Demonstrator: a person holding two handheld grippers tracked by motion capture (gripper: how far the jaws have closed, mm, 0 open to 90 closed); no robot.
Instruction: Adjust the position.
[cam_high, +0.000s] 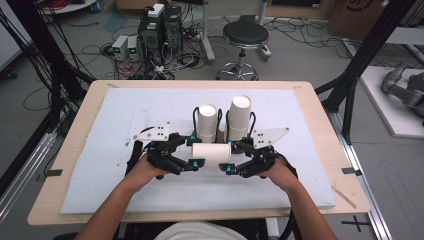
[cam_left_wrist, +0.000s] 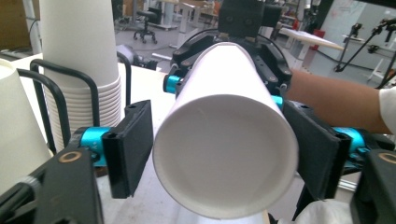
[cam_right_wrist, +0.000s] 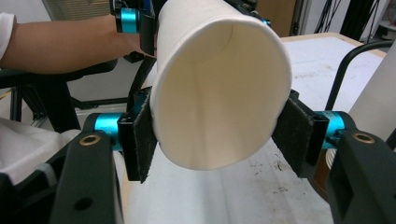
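Observation:
A white paper cup (cam_high: 211, 152) lies level above the white board, between my two grippers. My right gripper (cam_high: 231, 157) is shut on its open mouth end; in the right gripper view both pads (cam_right_wrist: 140, 140) press the rim and squeeze the cup (cam_right_wrist: 219, 93) into an oval. My left gripper (cam_high: 192, 151) stands around the base end. In the left gripper view one pad (cam_left_wrist: 133, 144) stands apart from the cup (cam_left_wrist: 224, 154) with a clear gap, while the other pad (cam_left_wrist: 315, 149) is right at its side.
Two stacks of white paper cups (cam_high: 207, 120) (cam_high: 239, 116) stand upside down in black wire holders (cam_left_wrist: 51, 88) just behind the held cup. The white board (cam_high: 125, 115) covers a wooden table (cam_high: 70, 145). A stool (cam_high: 245, 37) and computers stand beyond.

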